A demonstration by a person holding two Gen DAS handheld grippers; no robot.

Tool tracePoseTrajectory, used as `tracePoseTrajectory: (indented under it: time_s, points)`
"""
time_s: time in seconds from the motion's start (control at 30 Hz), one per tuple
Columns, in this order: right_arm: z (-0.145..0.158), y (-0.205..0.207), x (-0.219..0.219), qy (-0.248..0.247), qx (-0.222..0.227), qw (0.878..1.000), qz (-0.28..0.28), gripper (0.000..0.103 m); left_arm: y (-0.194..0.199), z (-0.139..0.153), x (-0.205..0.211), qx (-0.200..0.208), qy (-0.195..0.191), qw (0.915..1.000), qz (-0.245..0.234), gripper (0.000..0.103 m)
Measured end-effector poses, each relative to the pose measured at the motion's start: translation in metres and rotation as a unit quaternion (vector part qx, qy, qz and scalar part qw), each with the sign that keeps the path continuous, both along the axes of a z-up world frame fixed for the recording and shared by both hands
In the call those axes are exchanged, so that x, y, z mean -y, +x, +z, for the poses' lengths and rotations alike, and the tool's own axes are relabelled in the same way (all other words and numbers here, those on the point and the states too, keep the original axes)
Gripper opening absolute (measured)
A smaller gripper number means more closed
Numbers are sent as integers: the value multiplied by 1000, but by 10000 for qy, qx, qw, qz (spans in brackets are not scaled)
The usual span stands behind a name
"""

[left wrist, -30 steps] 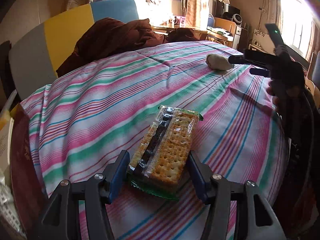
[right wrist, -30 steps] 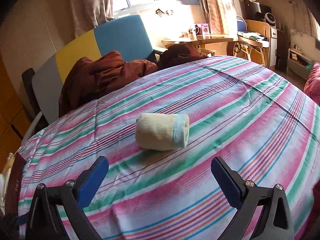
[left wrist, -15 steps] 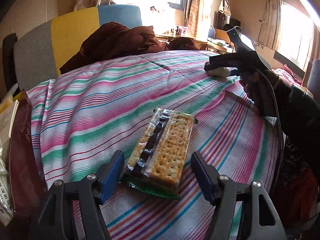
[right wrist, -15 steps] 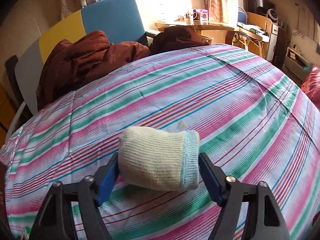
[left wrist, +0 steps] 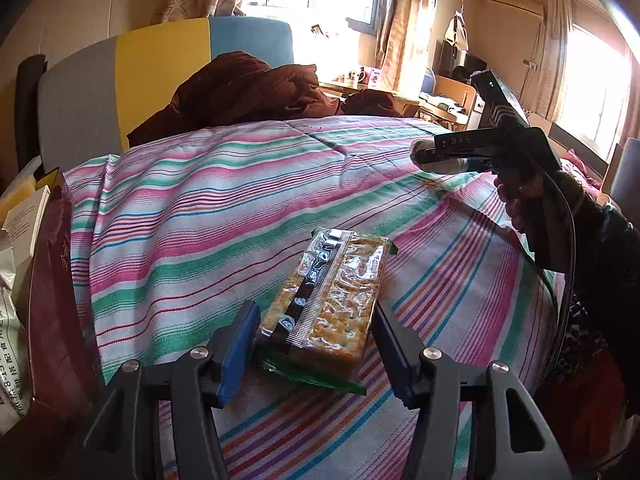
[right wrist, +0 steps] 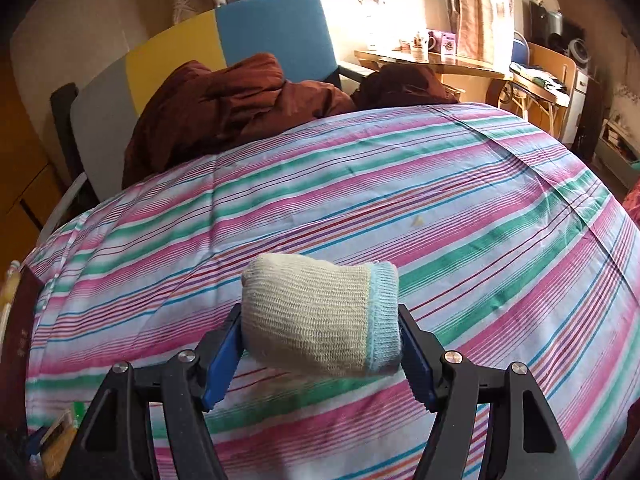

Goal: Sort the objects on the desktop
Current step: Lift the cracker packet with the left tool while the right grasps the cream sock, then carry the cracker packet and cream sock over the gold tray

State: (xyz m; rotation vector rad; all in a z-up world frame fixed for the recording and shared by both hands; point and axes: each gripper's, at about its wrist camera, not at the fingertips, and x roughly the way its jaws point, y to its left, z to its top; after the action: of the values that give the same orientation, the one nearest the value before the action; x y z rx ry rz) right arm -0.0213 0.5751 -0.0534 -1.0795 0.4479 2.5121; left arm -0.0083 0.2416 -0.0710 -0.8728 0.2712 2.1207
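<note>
Surface: round tabletop under a cloth striped pink, green, white and blue; creased near the far side, draped over the edge at left. Small yellowish speck on cloth past mid-table.

Room: chair with grey, yellow and blue back panels behind the far edge, dark brown crumpled garment heaped on it and touching the cloth rim. Sunlit windows with beige curtains; wooden side table with mugs beyond.

Left hand-held gripper: blue pads on either side of a clear-wrapped packet of square crackers with green ends, close to its sides; contact not clear, cannot tell if clamped. Packet lying flat on cloth, near the front edge.

Right hand-held gripper: closed onto a rolled cream knit sock with pale blue cuff, pads pressed into both ends; roll near the right edge of the table, whether lifted off the cloth cannot be told.

Edges: dark red box and white printed bags crowding the left rim. Wide bare cloth across centre and far half.
</note>
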Motion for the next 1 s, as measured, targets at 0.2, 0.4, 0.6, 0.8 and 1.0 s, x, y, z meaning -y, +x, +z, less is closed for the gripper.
tracePoseTrajectory:
  time_s: [0.2,0.4,0.6,0.8,1.0]
  points:
    - [10,16,57,-58,-304,9978,578,72,16,7,14,-68,23,10000,47,58]
    - [3,18,115,132,-255,9924,1197,72,30,16,30,-278,-33,9995,115,56]
    - [-6,26,140,87,-194,9898,1406,72,29,6,39,206,-17,9997,-159,57]
    - [-13,32,139,-27,-142,9901,1397,72,27,11,33,270,10,9991,-342,61]
    - [-19,34,136,-106,-146,9905,1362,72,24,5,19,278,-186,9982,-492,63]
